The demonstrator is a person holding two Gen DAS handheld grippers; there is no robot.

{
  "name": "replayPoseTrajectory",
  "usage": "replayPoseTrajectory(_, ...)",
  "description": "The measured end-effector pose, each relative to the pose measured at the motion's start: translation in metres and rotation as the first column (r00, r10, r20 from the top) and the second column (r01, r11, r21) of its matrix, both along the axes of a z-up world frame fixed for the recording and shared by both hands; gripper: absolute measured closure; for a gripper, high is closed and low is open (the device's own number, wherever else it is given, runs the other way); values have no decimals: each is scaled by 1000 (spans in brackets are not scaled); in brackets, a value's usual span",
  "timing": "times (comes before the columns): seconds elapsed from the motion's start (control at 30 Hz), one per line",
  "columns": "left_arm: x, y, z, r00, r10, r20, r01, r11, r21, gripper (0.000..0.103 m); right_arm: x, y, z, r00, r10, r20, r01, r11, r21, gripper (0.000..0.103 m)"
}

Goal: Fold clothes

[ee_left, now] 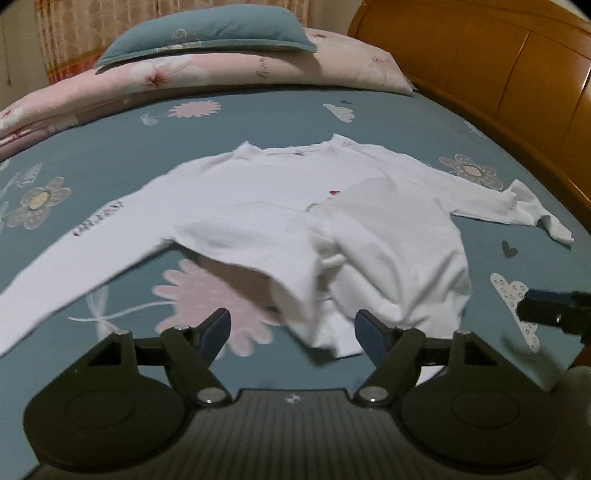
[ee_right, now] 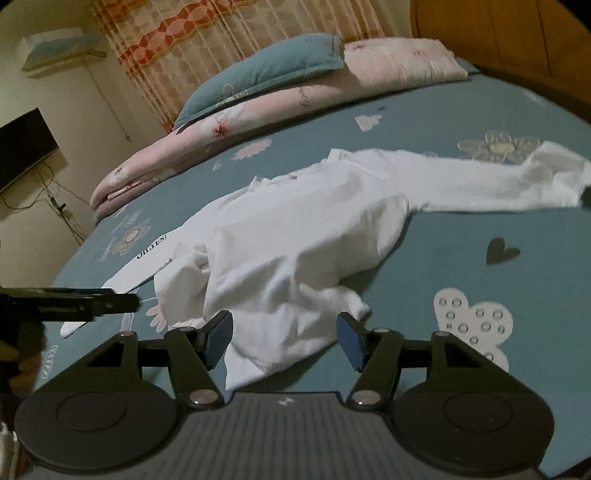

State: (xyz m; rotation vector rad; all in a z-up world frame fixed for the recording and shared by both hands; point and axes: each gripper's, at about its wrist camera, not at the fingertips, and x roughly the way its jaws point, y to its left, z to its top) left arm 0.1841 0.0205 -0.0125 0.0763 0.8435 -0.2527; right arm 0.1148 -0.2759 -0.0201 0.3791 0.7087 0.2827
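A white long-sleeved shirt (ee_left: pixel 295 206) lies spread on the teal flowered bedsheet (ee_left: pixel 110 147), its lower body bunched and partly turned up. One sleeve with black lettering (ee_left: pixel 98 221) stretches left, and the other sleeve (ee_left: pixel 517 203) reaches right. My left gripper (ee_left: pixel 293 332) is open just short of the crumpled hem, with its blue pads clear of the cloth. In the right wrist view the shirt (ee_right: pixel 295 240) runs away from my right gripper (ee_right: pixel 284 336), which is open with the hem lying between its fingers, not pinched. Each gripper shows at the edge of the other's view: right gripper (ee_left: pixel 554 310), left gripper (ee_right: pixel 74 302).
A teal pillow (ee_left: pixel 207 33) rests on a folded pink quilt (ee_left: pixel 258 70) at the far side of the bed. A wooden headboard (ee_left: pixel 498 66) borders the right. A curtain (ee_right: pixel 221 37) and a dark wall screen (ee_right: pixel 22 147) stand beyond the bed.
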Motion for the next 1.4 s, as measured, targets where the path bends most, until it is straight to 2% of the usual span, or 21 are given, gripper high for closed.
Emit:
replayPoseTrajectory(0.07, 0, -9, -11, 999, 32, 25, -32, 999, -6, 35, 0, -2, -5, 1000, 0, -10, 0, 1000, 8, 36)
replayPoseTrajectory(0.13, -1, -16, -23, 996, 67, 50, -66, 998, -16, 48, 1, -4, -11, 1000, 0, -21, 1, 1000, 9, 36)
replayPoseTrajectory(0.23, 6, -17, -43, 991, 129, 33, -127, 990, -60, 62, 4, -6, -19, 999, 1, -38, -1, 1000, 8, 36)
replayPoseTrajectory(0.33, 13, -9, -62, 985, 171, -1, -170, 975, -144, 63, 9, -8, -28, 998, 1, -56, 0, 1000, 12, 36)
replayPoseTrajectory(0.4, 15, -7, -70, 984, 179, 12, -173, 966, -193, 63, 14, -8, -34, 998, 0, -69, 1, 1000, 16, 36)
replayPoseTrajectory(0.57, 23, -8, -85, 982, 182, 50, -165, 959, -232, 63, 22, -2, -48, 994, 18, -105, -16, 1000, 15, 36)
replayPoseTrajectory(0.6, 24, -8, -88, 981, 187, 53, -170, 958, -233, 67, 23, 0, -50, 994, 24, -110, -23, 1000, 13, 36)
replayPoseTrajectory(0.63, 25, -6, -90, 979, 195, 53, -177, 956, -235, 78, 23, 2, -52, 993, 29, -114, -28, 1000, 11, 36)
replayPoseTrajectory(0.73, 25, 4, -88, 975, 219, 43, -202, 946, -252, 98, 24, 6, -55, 992, 40, -123, -40, 999, 6, 36)
replayPoseTrajectory(0.83, 18, 15, -76, 973, 222, 60, -199, 943, -267, 102, 23, 9, -56, 991, 43, -130, -43, 999, 3, 36)
replayPoseTrajectory(1.13, 0, 47, -14, 968, 213, 129, -167, 940, -297, 103, 13, 21, -44, 992, 74, -106, -75, 997, -4, 36)
replayPoseTrajectory(1.23, -4, 59, 4, 967, 218, 128, -171, 938, -303, 103, 11, 25, -39, 992, 81, -97, -82, 997, -5, 36)
replayPoseTrajectory(1.4, -7, 90, 21, 943, 285, 170, -227, 927, -299, 102, 9, 31, -39, 990, 101, -101, -103, 995, -15, 36)
